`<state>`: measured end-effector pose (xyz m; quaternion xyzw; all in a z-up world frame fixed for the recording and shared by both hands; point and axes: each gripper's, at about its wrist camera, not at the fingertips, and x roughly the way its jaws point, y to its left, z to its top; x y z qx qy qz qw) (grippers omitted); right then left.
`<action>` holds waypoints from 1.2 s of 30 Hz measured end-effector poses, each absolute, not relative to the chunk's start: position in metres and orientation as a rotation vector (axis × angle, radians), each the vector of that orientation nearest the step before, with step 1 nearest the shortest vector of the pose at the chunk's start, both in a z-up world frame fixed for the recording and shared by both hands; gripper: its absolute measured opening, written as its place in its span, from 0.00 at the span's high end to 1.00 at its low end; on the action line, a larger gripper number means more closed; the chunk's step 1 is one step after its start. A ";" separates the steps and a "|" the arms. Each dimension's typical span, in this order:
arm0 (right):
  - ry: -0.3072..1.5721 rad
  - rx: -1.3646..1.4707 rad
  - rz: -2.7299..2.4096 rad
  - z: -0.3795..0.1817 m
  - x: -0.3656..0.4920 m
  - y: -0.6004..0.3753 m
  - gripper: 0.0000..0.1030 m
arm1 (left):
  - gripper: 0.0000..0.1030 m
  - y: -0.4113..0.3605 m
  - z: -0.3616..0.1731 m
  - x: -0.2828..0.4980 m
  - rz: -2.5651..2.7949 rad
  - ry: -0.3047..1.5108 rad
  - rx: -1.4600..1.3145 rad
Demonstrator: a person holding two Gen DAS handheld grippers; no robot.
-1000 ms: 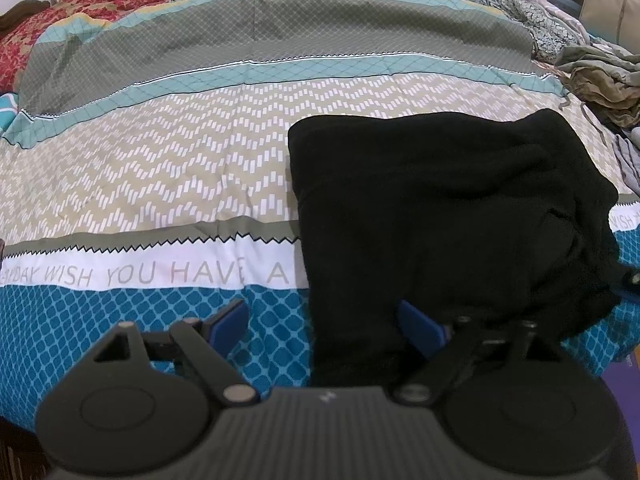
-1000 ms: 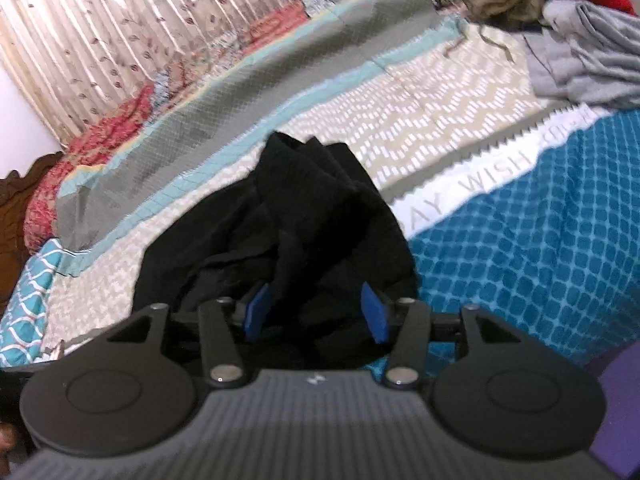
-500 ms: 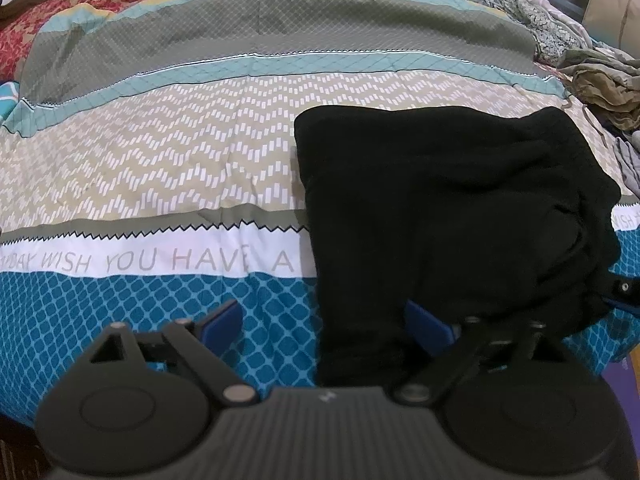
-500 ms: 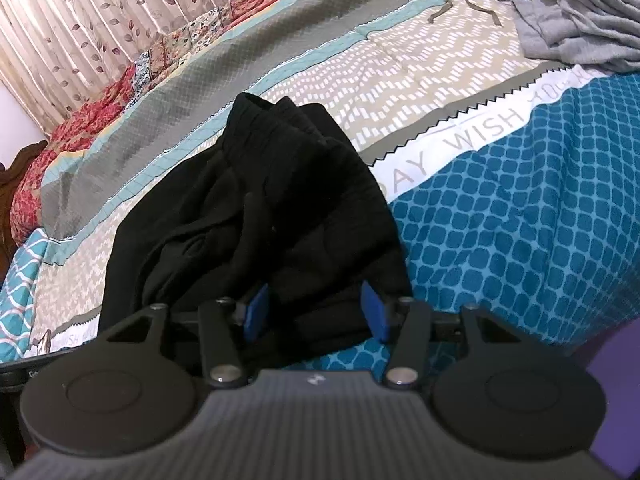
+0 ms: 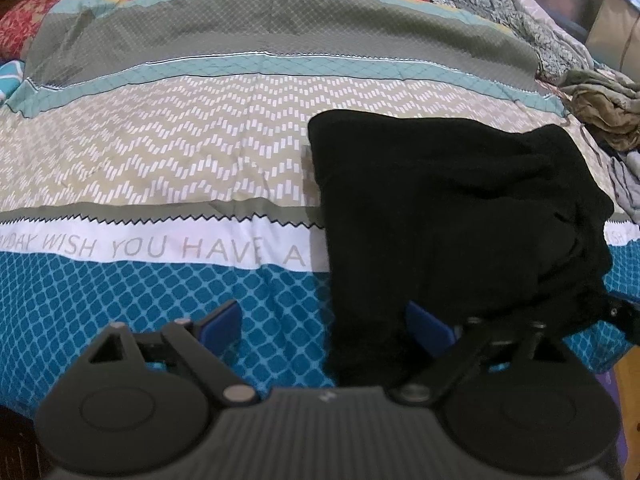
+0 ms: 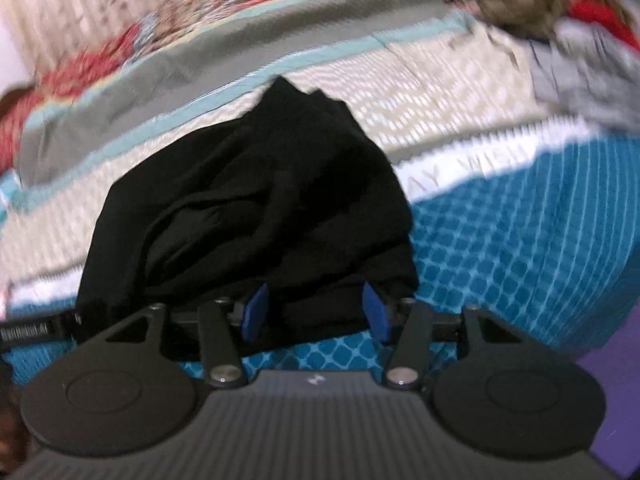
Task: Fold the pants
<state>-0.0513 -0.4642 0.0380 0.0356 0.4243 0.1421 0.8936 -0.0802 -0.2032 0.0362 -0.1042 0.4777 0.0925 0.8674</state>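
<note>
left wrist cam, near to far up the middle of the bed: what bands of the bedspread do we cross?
Blue lattice band → white text strip → beige zigzag band → teal stripe → grey-green band → red patterned cover.

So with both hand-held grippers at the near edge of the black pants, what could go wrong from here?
The black pants lie bunched on the right side, so a fold now may trap wrinkles. The left hand-held gripper stands wide open with only one pad over the cloth and could miss the edge. The right hand-held gripper, whose jaws have just been opening, may drop its cloth.
</note>
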 end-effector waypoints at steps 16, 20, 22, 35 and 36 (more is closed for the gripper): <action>0.879 -0.068 0.269 0.049 -0.060 -0.424 0.29 | 0.10 -0.196 0.038 -0.088 0.224 1.011 -0.225; 0.891 -0.047 0.268 0.049 -0.061 -0.425 0.29 | 0.10 -0.195 0.037 -0.088 0.225 1.016 -0.221; 0.895 -0.046 0.269 0.049 -0.062 -0.425 0.29 | 0.10 -0.195 0.037 -0.088 0.225 1.017 -0.218; 0.899 -0.048 0.277 0.050 -0.063 -0.423 0.29 | 0.09 -0.196 0.037 -0.088 0.229 1.022 -0.208; 0.898 -0.050 0.278 0.050 -0.063 -0.423 0.28 | 0.09 -0.196 0.037 -0.088 0.229 1.022 -0.208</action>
